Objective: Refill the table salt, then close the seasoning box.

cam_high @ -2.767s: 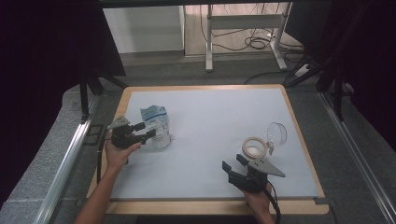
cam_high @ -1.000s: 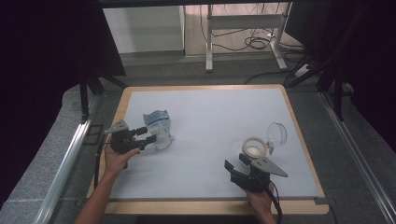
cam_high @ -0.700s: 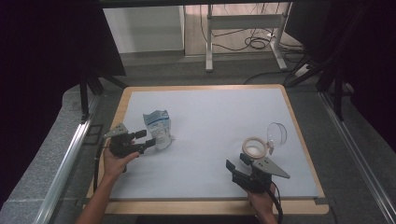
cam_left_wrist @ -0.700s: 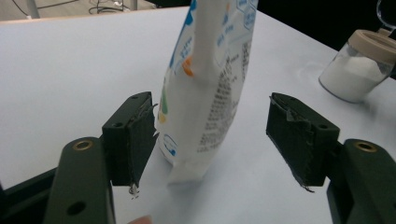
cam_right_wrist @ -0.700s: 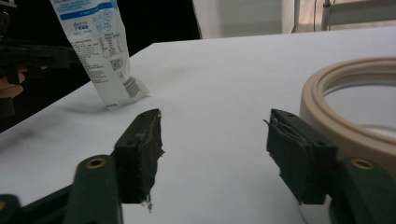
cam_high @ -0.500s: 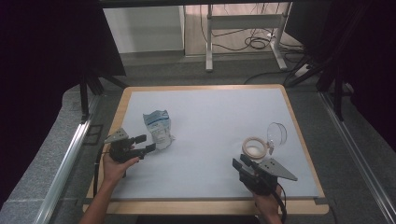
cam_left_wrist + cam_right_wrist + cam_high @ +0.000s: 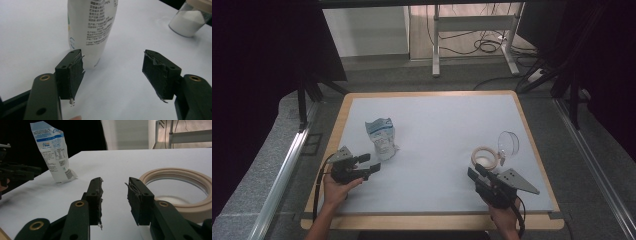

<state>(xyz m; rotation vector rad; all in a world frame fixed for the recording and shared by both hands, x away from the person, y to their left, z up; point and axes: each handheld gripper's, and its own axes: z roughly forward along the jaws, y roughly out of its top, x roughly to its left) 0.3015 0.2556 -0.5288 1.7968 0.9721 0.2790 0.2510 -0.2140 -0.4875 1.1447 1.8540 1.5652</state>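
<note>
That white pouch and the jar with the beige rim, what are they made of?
The pouch looks like thin, glossy plastic film: creased, crumpled top, printed text. The jar seems clear glass or plastic, its wall showing white powder in the left gripper view; its beige rim looks matte, perhaps wood or plastic.

Matt white tabletop (image 7: 437,145) framed in pale wood. Pouch (image 7: 381,138): glossy printed plastic film, creased. Jar (image 7: 486,158): clear glass with a smooth tan lid. Fingers (image 7: 71,72): matt black plastic faced with frayed rubbery pads.
</note>
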